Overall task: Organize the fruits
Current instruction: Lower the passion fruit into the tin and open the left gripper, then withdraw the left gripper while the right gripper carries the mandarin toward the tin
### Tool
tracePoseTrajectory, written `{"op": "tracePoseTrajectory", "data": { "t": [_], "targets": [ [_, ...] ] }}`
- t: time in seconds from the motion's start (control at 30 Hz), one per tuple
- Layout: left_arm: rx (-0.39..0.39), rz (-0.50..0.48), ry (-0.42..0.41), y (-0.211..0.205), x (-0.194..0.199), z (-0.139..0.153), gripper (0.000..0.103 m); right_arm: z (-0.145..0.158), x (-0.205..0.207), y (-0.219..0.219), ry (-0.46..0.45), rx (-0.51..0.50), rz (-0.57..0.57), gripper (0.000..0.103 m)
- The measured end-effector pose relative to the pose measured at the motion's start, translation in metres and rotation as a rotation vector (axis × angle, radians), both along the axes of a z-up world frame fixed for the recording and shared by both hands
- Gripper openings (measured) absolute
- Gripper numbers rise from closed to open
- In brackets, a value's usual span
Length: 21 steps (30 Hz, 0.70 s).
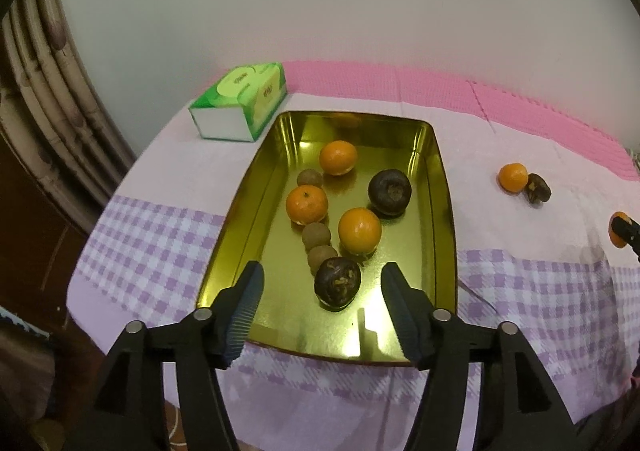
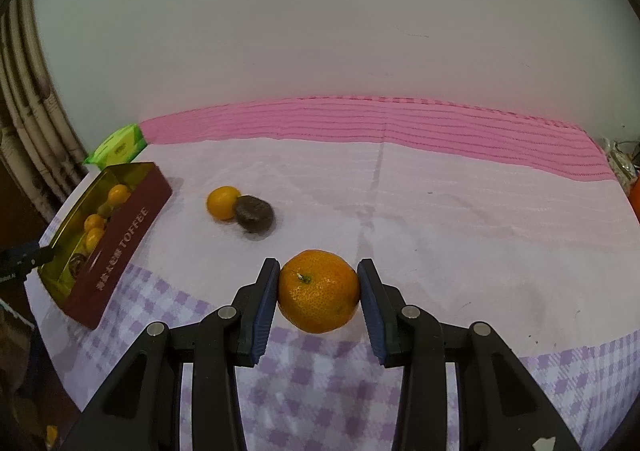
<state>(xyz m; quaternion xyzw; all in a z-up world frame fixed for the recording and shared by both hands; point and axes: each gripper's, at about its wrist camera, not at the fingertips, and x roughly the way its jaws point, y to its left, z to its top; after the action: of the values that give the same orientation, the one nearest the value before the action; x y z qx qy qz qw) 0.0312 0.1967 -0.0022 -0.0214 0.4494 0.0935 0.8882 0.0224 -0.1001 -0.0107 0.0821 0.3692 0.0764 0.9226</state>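
A green and white tissue box (image 1: pixel 240 103) sits on the lilac-checked cloth (image 1: pixel 152 251) beyond and to the left of the left tongs (image 1: pixel 322 291), just beside the far left corner of a gold-lined rectangular tin tray (image 1: pixel 442 211). The left tongs hang over the tray's near end with their 2 black jaws standing well apart and nothing pressed between them; a dark purple-brown wrinkled fruit (image 1: pixel 337 283) lies on the tray floor in the gap. Ahead of the jaws, inside the tray, lie 3 round orange tangerines (image 1: pixel 359 230), 3 small brown round fruits (image 1: pixel 316 237) and a second dark wrinkled fruit (image 1: pixel 389 187).

From the right tongs' (image 2: pixel 319 291) own camera the tray stands far to their left, its maroon outer wall lettered "TOFFEE". Ahead and slightly left of them, on the pale pink part of the cloth, a loose orange tangerine (image 2: pixel 221 203) touches a dark flattened fruit (image 2: pixel 253 214). The right tongs are closed on a dimpled orange tangerine with a green stem stub (image 2: pixel 319 291), both blue-ribbed pads pressing its sides, above the checked band of the cloth. A bright pink ribbed strip (image 2: pixel 400 123) of cloth runs along the white wall beyond them.
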Motion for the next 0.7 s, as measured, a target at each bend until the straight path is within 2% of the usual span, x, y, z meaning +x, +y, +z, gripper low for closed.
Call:
{"op": "tracePoseTrajectory", "data": {
  "t": [0.37, 0.5, 0.7],
  "targets": [
    [-0.030, 0.052, -0.016, -0.004, -0.027, 0.025, 0.069, 0.012, -0.012, 0.027, -0.013, -0.006, 0.063, 0.037],
    [-0.033, 0.095, -0.025, -0.004, -0.044, 0.031, 0.076, 0.017, -0.014, 0.042, -0.021, -0.015, 0.094, 0.037],
    [0.014, 0.126, -0.055, -0.006, -0.059, 0.037, 0.082, 0.023, -0.017, 0.066, -0.024, -0.034, 0.140, 0.037]
  ]
}}
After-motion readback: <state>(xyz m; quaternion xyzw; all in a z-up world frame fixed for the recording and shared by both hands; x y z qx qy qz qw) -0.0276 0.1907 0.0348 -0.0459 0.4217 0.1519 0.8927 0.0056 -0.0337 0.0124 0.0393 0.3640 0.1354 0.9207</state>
